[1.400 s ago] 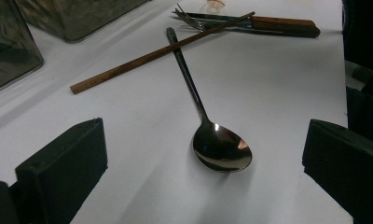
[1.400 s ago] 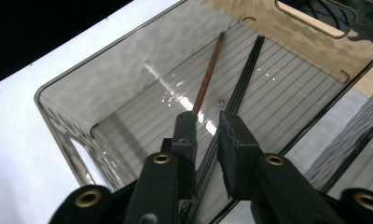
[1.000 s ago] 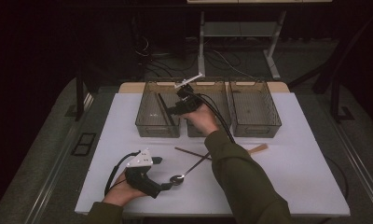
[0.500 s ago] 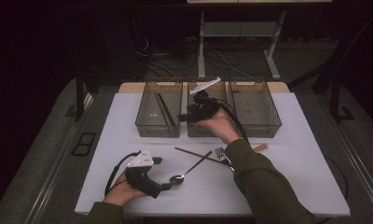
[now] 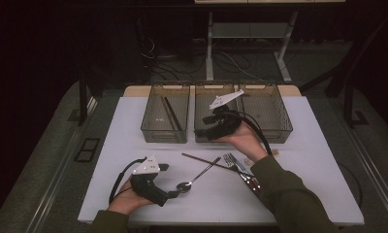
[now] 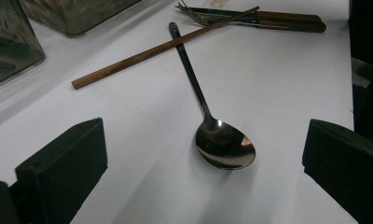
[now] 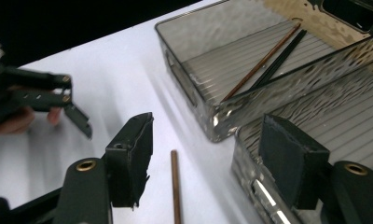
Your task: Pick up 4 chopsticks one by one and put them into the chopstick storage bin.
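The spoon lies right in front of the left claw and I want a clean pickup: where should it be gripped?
Grip the spoon on its thin handle just behind the bowl, coming from above, jaws astride: the far end lies under the chopstick.

Jaws wide apart, spoon [image 6: 224,147] lying between them, untouched.

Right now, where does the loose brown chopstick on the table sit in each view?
High view: the brown chopstick lies mid-table, crossing the spoon handle, in front of the bins.
Left gripper view: it runs diagonally across the top, over the spoon handle, its far end by the fork.
Right gripper view: one end shows at bottom centre between the jaws.
Shared landmark: the left bin, holding more chopsticks.
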Demonstrator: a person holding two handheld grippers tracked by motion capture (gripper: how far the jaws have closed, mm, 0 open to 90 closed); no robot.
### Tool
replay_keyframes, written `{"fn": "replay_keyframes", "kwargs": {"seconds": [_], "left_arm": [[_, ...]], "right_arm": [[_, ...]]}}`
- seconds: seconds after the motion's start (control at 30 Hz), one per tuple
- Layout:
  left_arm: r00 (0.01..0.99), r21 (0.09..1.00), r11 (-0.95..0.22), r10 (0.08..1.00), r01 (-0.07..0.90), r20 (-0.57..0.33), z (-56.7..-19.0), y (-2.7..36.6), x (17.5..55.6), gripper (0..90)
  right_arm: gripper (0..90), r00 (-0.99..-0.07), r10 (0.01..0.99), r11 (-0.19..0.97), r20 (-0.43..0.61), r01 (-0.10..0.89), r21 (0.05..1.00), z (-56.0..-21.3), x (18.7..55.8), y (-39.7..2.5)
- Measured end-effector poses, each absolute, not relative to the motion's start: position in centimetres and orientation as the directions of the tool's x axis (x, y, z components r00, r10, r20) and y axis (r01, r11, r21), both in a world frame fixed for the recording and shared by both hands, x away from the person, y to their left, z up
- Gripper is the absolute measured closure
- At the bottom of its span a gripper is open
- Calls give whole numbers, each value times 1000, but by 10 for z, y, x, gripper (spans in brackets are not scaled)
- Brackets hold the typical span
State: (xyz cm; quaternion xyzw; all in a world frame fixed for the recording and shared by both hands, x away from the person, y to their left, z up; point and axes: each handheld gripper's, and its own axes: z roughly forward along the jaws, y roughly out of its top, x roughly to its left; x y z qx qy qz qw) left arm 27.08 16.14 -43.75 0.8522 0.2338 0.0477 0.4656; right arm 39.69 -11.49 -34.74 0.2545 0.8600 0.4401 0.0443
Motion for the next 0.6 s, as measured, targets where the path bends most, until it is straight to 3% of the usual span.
{"fn": "replay_keyframes", "kwargs": {"seconds": [0.6], "left_arm": [[879, 812, -453, 454, 368, -146, -440, 161, 273, 0]], "right_arm": [[374, -887, 431, 489, 164, 382, 784, -366, 365, -153]]}}
